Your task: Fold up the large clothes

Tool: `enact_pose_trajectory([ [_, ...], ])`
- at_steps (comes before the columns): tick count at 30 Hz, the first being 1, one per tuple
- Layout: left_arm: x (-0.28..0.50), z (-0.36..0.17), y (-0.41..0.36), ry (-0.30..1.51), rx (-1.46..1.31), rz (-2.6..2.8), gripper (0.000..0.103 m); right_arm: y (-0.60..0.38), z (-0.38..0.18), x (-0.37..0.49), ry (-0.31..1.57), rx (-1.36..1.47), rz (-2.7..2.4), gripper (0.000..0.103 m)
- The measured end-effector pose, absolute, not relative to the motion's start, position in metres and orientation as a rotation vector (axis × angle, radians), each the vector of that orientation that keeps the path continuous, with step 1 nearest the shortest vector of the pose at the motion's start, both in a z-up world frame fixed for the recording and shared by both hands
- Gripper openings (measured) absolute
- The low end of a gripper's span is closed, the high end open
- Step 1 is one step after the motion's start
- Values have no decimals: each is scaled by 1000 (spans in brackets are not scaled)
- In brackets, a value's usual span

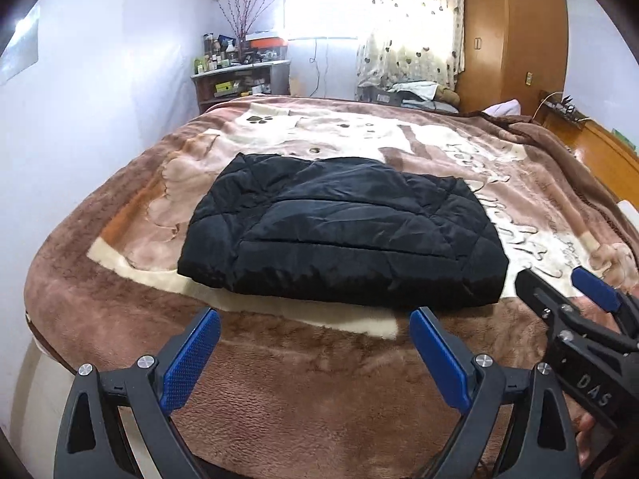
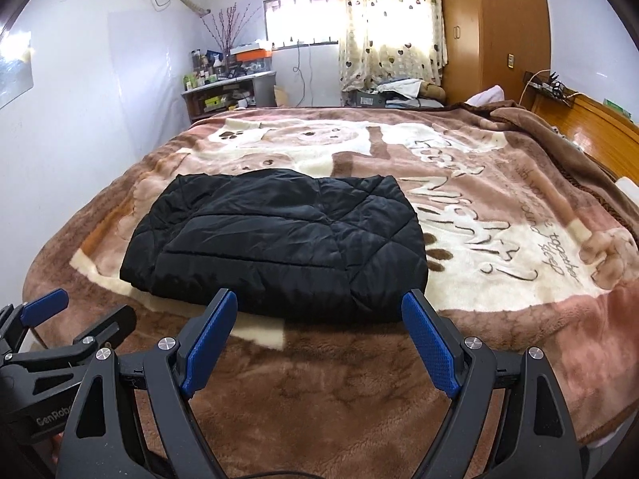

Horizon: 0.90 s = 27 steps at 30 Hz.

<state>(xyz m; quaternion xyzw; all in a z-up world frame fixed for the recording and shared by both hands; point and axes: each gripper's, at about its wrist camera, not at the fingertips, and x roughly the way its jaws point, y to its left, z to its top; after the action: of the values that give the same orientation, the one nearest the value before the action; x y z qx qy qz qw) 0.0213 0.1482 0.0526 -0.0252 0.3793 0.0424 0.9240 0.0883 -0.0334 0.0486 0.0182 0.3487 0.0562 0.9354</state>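
The folded jacket is lying on the blanket just beyond both grippers, long axis running left-right, while left gripper and right gripper are hovering wide, empty, right one nearer.

Blanketed bed, folded black jacket atop.

Bedroom. Pale walls. Bright window, overexposed; heart-print curtain beside it. Wooden wardrobe at right. Cluttered shelf unit in far corner. Bed under brown plush blanket.
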Motion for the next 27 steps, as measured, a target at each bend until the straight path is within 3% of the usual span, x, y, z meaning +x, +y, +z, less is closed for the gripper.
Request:
enact_pose_trajectory([
  [27, 12, 51, 154, 767, -79, 133, 96, -41, 52, 77, 699, 53, 78, 85],
])
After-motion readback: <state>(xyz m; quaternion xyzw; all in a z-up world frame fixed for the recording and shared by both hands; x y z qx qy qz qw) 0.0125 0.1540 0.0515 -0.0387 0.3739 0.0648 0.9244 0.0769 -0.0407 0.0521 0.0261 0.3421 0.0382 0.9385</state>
